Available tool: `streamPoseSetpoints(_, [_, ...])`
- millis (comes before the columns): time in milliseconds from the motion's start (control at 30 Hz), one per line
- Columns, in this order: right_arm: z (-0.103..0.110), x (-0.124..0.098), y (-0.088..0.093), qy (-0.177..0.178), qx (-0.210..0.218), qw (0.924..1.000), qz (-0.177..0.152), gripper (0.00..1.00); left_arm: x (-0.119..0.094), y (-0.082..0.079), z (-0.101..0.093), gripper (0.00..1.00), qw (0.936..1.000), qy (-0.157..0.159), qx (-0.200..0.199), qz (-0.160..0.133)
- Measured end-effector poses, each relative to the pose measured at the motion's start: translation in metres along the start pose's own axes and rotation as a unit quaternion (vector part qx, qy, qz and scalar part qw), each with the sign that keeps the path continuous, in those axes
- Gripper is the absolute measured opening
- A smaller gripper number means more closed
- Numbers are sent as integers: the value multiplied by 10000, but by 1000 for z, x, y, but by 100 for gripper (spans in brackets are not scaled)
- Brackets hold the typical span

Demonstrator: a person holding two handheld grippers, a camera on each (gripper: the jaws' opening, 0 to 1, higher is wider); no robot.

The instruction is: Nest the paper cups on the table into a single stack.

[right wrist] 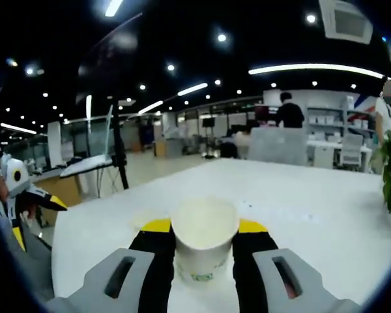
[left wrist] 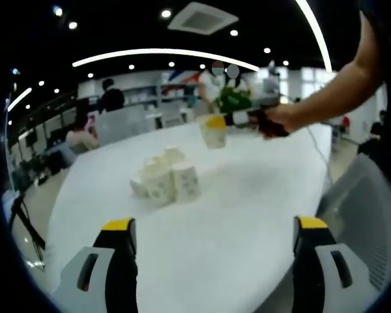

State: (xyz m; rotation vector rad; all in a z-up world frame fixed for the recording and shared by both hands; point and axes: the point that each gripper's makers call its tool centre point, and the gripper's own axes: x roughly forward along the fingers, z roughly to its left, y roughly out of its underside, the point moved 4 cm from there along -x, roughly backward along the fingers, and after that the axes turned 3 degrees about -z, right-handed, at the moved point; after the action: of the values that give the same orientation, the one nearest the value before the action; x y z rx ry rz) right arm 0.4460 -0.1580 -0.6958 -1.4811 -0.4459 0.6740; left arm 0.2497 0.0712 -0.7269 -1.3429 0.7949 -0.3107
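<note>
Counting from my left gripper view: a cluster of paper cups (left wrist: pixel 166 179) sits mid-bench, roughly five, though they overlap and I can't fix the exact number. One stands upright at the front right of the bunch; at least one lies on its side at the left. One more single cup (right wrist: pixel 204 244) is up off the white bench (left wrist: pixel 234 222), clamped between my right claw (right wrist: pixel 202 242) jaws, mouth up and empty; the jaws press both its sides. From the left view that cup (left wrist: pixel 213 130) hangs above the far part of the bench, well apart from the cluster. My left claw (left wrist: pixel 215 238) is spread wide, jaws apart, holding nothing, low over the near bench edge.
</note>
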Motion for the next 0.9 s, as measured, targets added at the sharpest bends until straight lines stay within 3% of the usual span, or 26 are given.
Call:
streamPoseSetpoints(433, [16,-21,15,-11,33,10000,-4,31,-1,-1,2,100,9998,-102,-141,-23])
streamPoseSetpoints(900, [48,-36,19,-347,-179,9992,-81,31,0,0,1,99,9999,-78,-153,-4])
